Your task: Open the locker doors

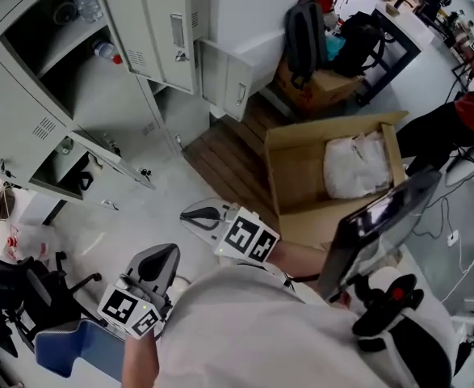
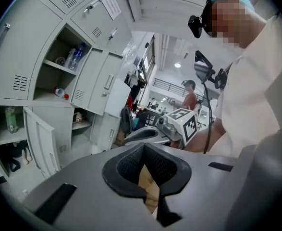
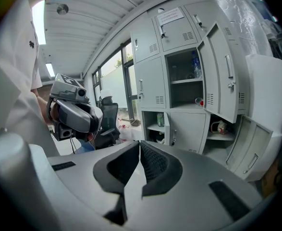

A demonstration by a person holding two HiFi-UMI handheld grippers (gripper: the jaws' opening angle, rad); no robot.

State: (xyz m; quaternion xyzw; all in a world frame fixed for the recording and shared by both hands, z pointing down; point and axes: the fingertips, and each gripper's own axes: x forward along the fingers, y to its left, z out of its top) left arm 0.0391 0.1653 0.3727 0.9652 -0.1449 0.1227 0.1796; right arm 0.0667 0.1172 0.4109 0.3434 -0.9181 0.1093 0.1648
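The grey lockers (image 1: pixel 27 95) stand at the upper left of the head view, several steps away from me. Several of their doors hang open: a tall upper door (image 1: pixel 152 31), a low door (image 1: pixel 115 156) and a small door (image 1: pixel 224 79). In the right gripper view the open doors (image 3: pixel 222 76) show shelves with a bottle (image 3: pixel 196 64). My left gripper (image 1: pixel 165 255) and right gripper (image 1: pixel 190 214) are held near my chest, both away from the lockers. The left gripper (image 2: pixel 143 147) is shut and empty. So is the right gripper (image 3: pixel 140 146).
An open cardboard box (image 1: pixel 289 184) holding a white bag lies on the floor to the right, beside a wooden pallet (image 1: pixel 228 156). A backpack (image 1: pixel 305 31) leans by the far wall. A black office chair (image 1: pixel 27 289) is at lower left. A person in red (image 1: pixel 471 111) sits at far right.
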